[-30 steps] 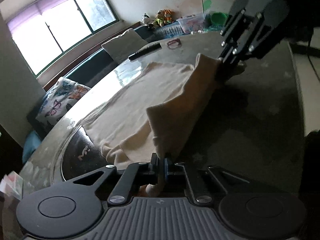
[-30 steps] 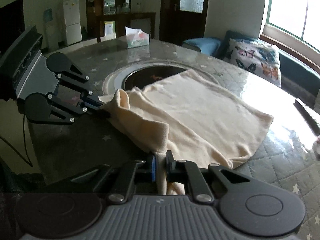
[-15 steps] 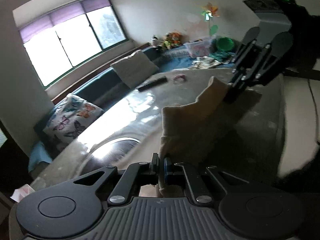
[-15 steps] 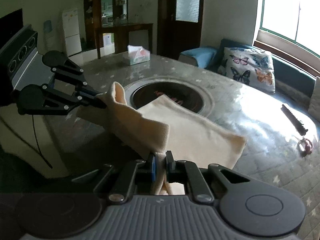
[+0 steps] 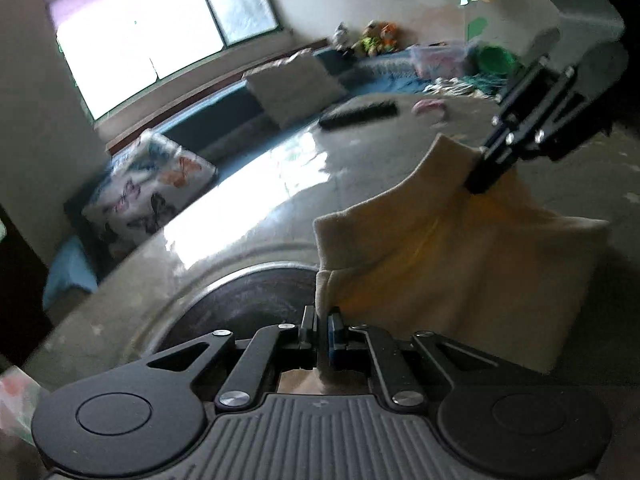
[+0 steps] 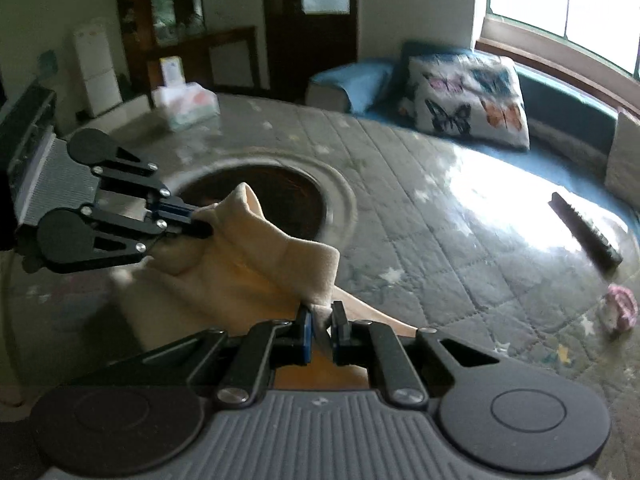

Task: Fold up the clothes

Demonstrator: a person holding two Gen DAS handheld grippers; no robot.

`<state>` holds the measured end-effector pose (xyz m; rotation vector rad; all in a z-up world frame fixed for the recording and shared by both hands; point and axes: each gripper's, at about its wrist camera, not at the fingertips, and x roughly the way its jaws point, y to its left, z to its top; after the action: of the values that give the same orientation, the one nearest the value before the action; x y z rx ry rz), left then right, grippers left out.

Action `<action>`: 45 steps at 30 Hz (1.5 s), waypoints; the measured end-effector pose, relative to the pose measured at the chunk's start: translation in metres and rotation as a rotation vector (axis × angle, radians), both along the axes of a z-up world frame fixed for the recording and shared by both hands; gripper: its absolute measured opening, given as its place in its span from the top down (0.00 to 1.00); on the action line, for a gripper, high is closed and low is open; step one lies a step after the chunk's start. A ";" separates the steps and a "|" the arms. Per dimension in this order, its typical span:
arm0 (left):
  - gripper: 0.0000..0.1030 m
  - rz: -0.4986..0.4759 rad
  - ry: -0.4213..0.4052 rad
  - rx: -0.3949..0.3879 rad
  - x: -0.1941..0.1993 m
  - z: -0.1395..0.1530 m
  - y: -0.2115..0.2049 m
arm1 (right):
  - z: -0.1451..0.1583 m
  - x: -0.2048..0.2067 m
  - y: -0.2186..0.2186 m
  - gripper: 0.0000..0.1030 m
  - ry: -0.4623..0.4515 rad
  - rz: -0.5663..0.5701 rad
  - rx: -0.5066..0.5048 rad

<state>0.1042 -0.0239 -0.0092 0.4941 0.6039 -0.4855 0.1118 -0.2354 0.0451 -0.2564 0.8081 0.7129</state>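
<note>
Between the fingers of the left tool (image 5: 322,326) there's a pinch of the cream garment (image 5: 460,264), clamped tight on one corner, and the right tool (image 6: 322,330) is clenched on the opposite corner the same way, so the cloth is strung up between the two and hanging above the bench (image 6: 440,216), with its lower part draping down toward the near side. Biggest worry imo: both grips are only on a thin bit of edge, so if the two tools pull apart too hard the fleece could slide out of one pinch and the whole fold collapses. Other risk is the hanging part bunching or landing crooked when it gets laid down, since the top edge sags between the grips and isn't level. Round dark inset (image 6: 260,196) in the bench sits right past the cloth, and a corner could dip into that rim. Room-wise it looks decent: the quilted surface to the right is open until you hit the dark remote (image 6: 586,230) and the pink scrunchie thing (image 6: 622,312), both well apart from the cloth. Tissue box (image 6: 186,104) is far off at the back. Near edge is close though, I'd guess.
</note>
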 end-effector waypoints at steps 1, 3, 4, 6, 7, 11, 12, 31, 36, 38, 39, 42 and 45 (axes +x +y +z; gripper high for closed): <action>0.91 0.014 0.001 0.003 0.005 -0.005 0.000 | -0.008 0.007 0.001 0.92 0.014 -0.017 0.003; 0.88 0.054 0.008 -0.001 0.017 -0.013 0.003 | -0.025 0.020 0.001 0.90 0.041 -0.062 0.017; 0.87 0.072 0.010 -0.008 0.021 -0.015 0.005 | -0.034 0.025 -0.001 0.90 0.053 -0.090 0.027; 0.80 0.108 0.002 -0.008 0.026 -0.016 0.010 | -0.048 0.033 -0.006 0.79 0.065 -0.142 0.050; 0.80 0.133 -0.004 0.003 0.029 -0.018 0.012 | -0.050 0.033 -0.009 0.78 0.061 -0.163 0.066; 0.79 0.267 0.005 0.017 0.041 -0.018 0.027 | -0.039 0.030 -0.016 0.66 -0.018 -0.236 0.082; 0.79 0.289 0.006 0.005 0.041 -0.015 0.031 | -0.036 0.029 -0.018 0.66 -0.039 -0.253 0.085; 0.80 0.127 0.149 -0.152 0.037 -0.007 -0.019 | -0.047 0.032 0.027 0.78 -0.002 -0.189 0.070; 0.80 0.125 0.146 -0.151 0.037 -0.008 -0.017 | -0.035 0.004 0.038 0.78 -0.077 -0.091 0.024; 0.80 0.129 0.146 -0.154 0.039 -0.009 -0.017 | -0.034 -0.009 0.048 0.78 -0.089 -0.027 0.014; 0.80 0.133 0.146 -0.160 0.040 -0.009 -0.016 | -0.035 -0.016 0.053 0.78 -0.093 0.003 0.010; 0.80 0.144 0.144 -0.170 0.040 -0.009 -0.015 | -0.040 -0.037 0.070 0.78 -0.100 0.083 0.001; 0.80 0.154 0.130 -0.165 0.038 -0.010 -0.014 | -0.046 -0.057 0.087 0.78 -0.108 0.158 -0.015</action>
<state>0.1425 -0.0380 -0.0195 0.2582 0.7144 -0.4189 0.0550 -0.1484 -0.0011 -0.3723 0.6954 0.8341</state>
